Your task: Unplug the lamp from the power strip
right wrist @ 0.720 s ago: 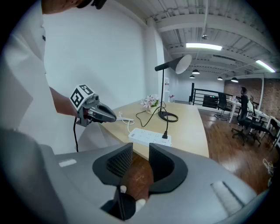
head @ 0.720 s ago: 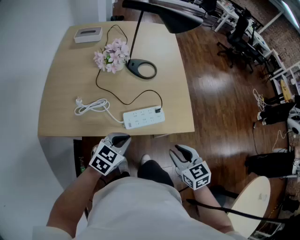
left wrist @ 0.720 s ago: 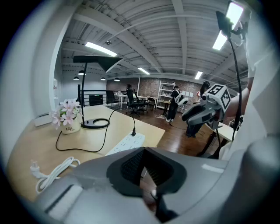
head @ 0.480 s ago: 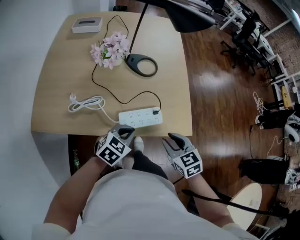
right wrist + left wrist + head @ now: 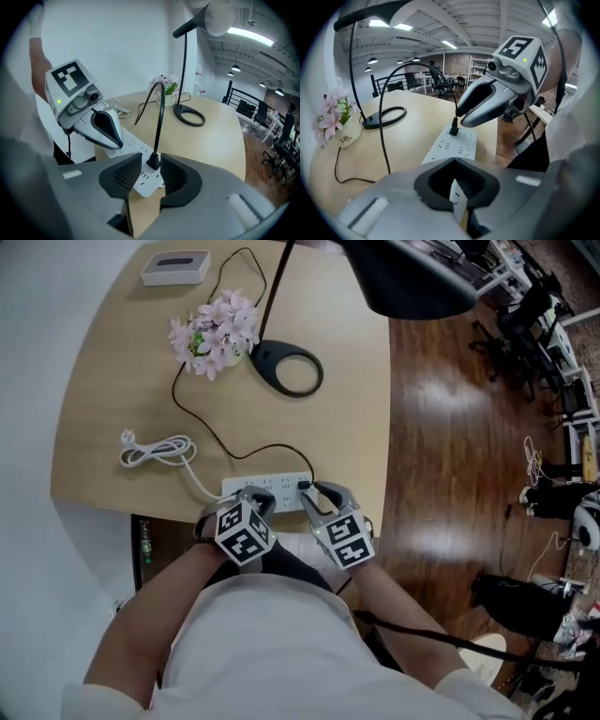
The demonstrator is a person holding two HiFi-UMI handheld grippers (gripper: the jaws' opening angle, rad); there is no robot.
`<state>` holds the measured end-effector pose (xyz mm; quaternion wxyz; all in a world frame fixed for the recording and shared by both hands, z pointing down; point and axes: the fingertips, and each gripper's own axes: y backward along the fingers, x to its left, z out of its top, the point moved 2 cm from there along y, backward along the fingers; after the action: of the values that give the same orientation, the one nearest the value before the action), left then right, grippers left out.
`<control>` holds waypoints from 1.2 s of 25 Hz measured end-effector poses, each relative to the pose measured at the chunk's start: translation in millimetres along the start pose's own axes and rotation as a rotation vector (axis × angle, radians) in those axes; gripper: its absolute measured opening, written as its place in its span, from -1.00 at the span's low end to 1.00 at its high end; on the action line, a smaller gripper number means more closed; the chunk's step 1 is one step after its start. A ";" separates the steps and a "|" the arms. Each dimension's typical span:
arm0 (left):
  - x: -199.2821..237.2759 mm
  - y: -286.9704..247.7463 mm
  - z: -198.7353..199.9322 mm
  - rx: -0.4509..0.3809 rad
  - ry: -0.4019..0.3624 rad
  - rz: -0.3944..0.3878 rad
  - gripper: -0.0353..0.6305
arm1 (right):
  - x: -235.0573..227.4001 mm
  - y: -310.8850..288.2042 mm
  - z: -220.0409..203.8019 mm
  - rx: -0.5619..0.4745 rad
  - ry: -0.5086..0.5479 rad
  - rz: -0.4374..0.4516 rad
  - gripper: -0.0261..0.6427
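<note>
The white power strip (image 5: 272,488) lies along the table's near edge. The lamp's black plug (image 5: 303,486) stands in its right end, and the black cord loops back to the lamp base (image 5: 286,371). My right gripper (image 5: 316,491) is open, its jaws either side of the plug (image 5: 153,162) without touching it. My left gripper (image 5: 260,498) is shut with nothing in it, its tip over the strip's (image 5: 457,145) left-middle part. In the left gripper view the right gripper (image 5: 459,117) hovers right at the plug.
The lamp head (image 5: 412,277) overhangs the table's right side. A pot of pink flowers (image 5: 211,329) and a white box (image 5: 175,268) sit at the back. The strip's coiled white cord (image 5: 155,451) lies left. The table's edge (image 5: 375,502) drops to wooden floor on the right.
Both grippers have come forward from below the table's near edge to the power strip. The right one now straddles the plug; the left one sits over the strip.
</note>
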<state>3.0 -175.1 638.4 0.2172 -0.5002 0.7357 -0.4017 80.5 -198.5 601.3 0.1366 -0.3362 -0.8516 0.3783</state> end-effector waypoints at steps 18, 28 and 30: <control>0.2 -14.1 -2.4 0.126 -0.053 -0.025 -0.88 | -5.8 -21.2 2.3 0.042 0.023 0.076 -0.71; -1.1 -15.2 -3.2 0.152 -0.050 -0.038 -0.88 | -23.2 -12.5 44.3 -0.054 0.063 0.051 -0.71; -0.8 -15.0 -2.9 0.156 -0.047 -0.037 -0.88 | -32.7 -18.6 42.7 -0.043 0.061 0.045 -0.71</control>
<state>9.6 -176.0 652.2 0.2652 -0.5046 0.6876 -0.4497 75.1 -253.2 586.8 0.1469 -0.3694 -0.8473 0.3523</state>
